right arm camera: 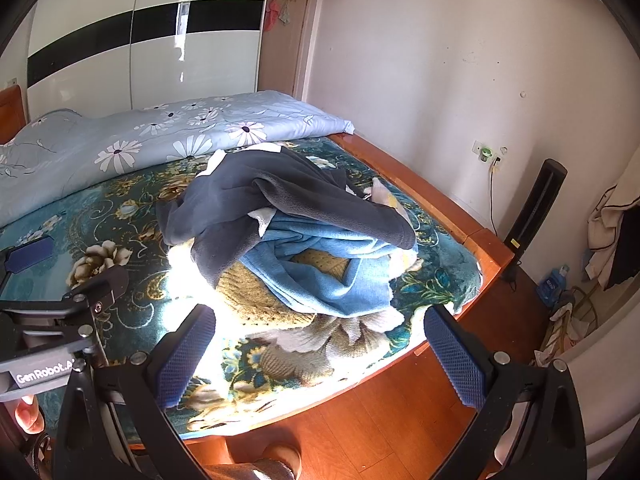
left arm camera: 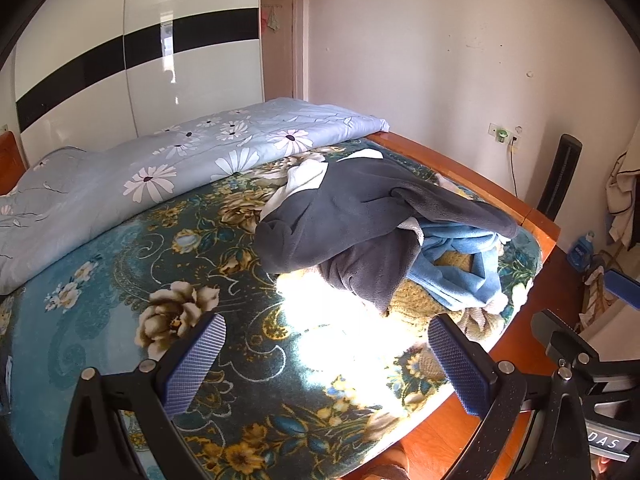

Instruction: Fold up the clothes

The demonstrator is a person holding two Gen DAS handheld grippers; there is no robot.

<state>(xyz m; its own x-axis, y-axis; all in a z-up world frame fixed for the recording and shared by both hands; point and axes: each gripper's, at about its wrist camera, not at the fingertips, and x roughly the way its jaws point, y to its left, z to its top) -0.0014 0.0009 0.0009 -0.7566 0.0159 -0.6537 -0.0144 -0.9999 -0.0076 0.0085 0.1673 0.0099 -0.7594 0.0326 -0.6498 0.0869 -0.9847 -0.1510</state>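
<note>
A heap of clothes lies on the bed's teal floral blanket (left arm camera: 132,248) (right arm camera: 120,200). On top is a dark grey fleece garment (left arm camera: 340,220) (right arm camera: 248,196) with a white lining. Under it sit a light blue garment (left arm camera: 464,264) (right arm camera: 328,268) and a mustard knitted piece (left arm camera: 416,300) (right arm camera: 256,296). My left gripper (left arm camera: 326,360) hangs open over the blanket, short of the heap, with nothing between its blue pads. My right gripper (right arm camera: 320,356) is open too, above the bed's front corner, empty. The left gripper's body (right arm camera: 52,320) shows at the left of the right wrist view.
A pale blue daisy-print quilt (left arm camera: 172,160) (right arm camera: 152,140) lies folded along the far side. The bed's wooden frame (left arm camera: 480,180) (right arm camera: 440,208) borders the right edge, with wooden floor (right arm camera: 380,412) below. A wardrobe (left arm camera: 140,60) stands behind; a blue bottle (right arm camera: 554,280) and a black tower (right arm camera: 536,208) stand by the wall.
</note>
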